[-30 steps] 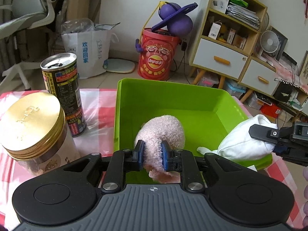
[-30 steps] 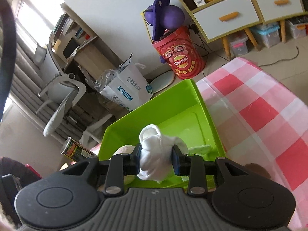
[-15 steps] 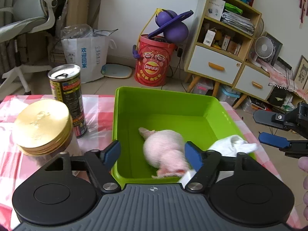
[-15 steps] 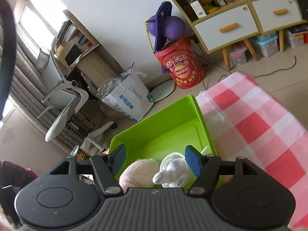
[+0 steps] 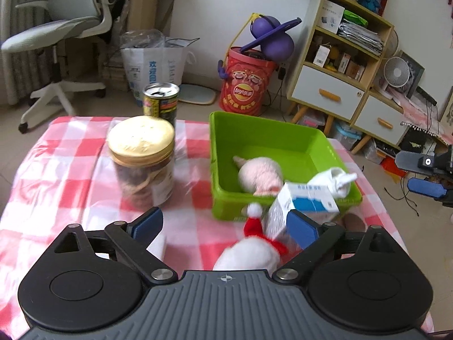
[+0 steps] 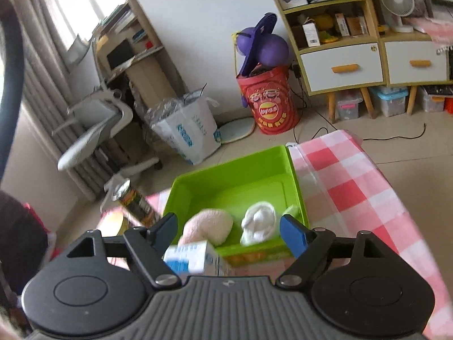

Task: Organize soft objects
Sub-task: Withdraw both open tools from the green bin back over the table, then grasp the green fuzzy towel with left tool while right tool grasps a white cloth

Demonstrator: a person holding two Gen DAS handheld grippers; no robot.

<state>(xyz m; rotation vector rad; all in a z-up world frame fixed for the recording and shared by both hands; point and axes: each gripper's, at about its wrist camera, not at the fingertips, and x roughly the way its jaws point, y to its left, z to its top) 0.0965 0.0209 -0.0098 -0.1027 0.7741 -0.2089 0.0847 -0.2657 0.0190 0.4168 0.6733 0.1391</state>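
Observation:
A green bin (image 5: 271, 138) on the checked table holds a pink plush (image 5: 259, 174) and a white cloth (image 5: 335, 180); both show in the right wrist view too, pink plush (image 6: 209, 226) and white cloth (image 6: 259, 222) inside the bin (image 6: 235, 181). A white plush with a red Santa hat (image 5: 253, 248) lies on the cloth in front of the bin, between my left gripper's fingers. My left gripper (image 5: 225, 226) is open and empty, pulled back from the bin. My right gripper (image 6: 229, 231) is open and empty above the bin's near edge; it also shows at the right of the left wrist view (image 5: 424, 174).
A white and blue carton (image 5: 301, 206) stands at the bin's near wall, seen also in the right wrist view (image 6: 195, 257). A gold-lidded jar (image 5: 141, 161) and a tall can (image 5: 160, 106) stand left of the bin. The red-checked tablecloth (image 5: 65, 164) covers the table.
Both grippers opened and dropped the pink plush and the white cloth into the bin, then pulled back and up. The carton and the Santa plush have come into view.

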